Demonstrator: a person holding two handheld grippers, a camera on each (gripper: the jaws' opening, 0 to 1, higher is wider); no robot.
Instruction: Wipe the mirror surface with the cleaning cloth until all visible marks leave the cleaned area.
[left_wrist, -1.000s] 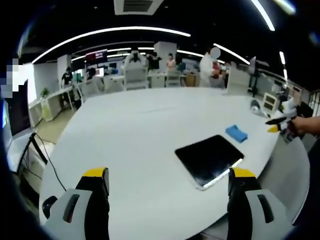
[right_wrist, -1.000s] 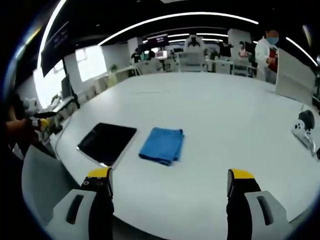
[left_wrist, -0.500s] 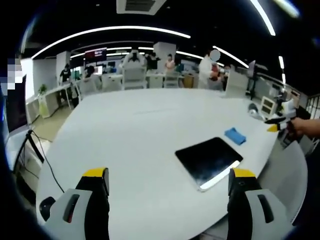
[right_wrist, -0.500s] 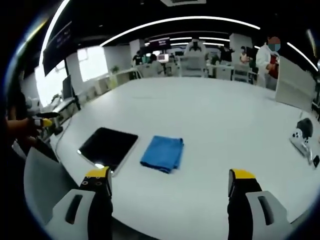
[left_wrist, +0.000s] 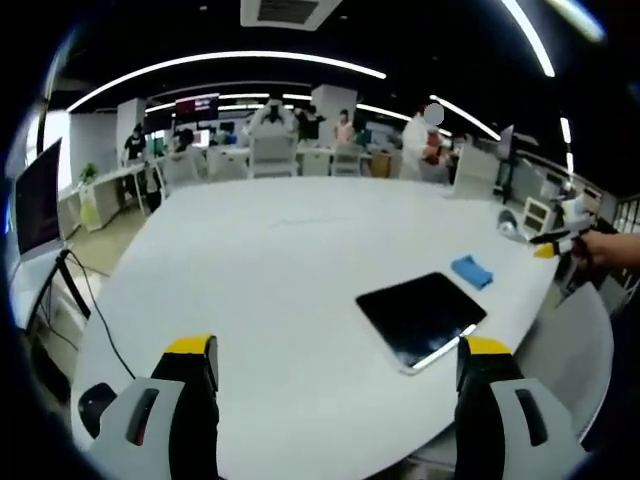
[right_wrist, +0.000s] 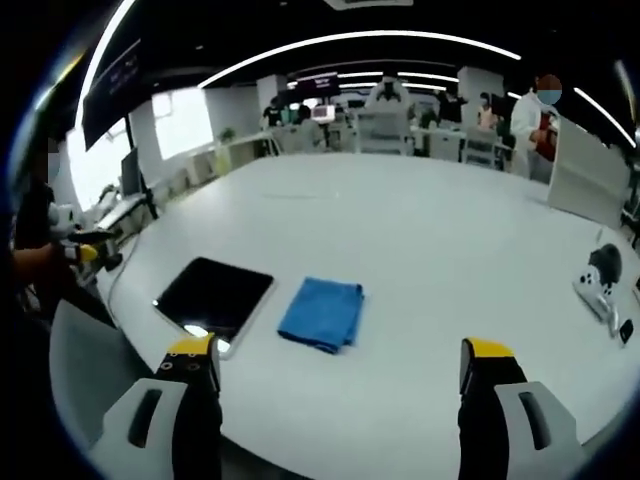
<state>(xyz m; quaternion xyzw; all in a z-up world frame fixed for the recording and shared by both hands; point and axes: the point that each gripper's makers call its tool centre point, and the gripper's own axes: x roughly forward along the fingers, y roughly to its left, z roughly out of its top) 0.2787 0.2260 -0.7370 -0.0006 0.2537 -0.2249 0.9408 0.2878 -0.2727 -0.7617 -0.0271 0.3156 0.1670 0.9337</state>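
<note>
Both grippers, left (left_wrist: 335, 365) and right (right_wrist: 340, 365), stand wide apart, holding nothing; mirror (right_wrist: 213, 297) lies flat on the table (right_wrist: 430, 250), cloth (right_wrist: 321, 313) just beside it

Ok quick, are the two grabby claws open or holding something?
Left gripper: open, holding nothing.
Right gripper: open, holding nothing; the cloth lies on the table.
</note>
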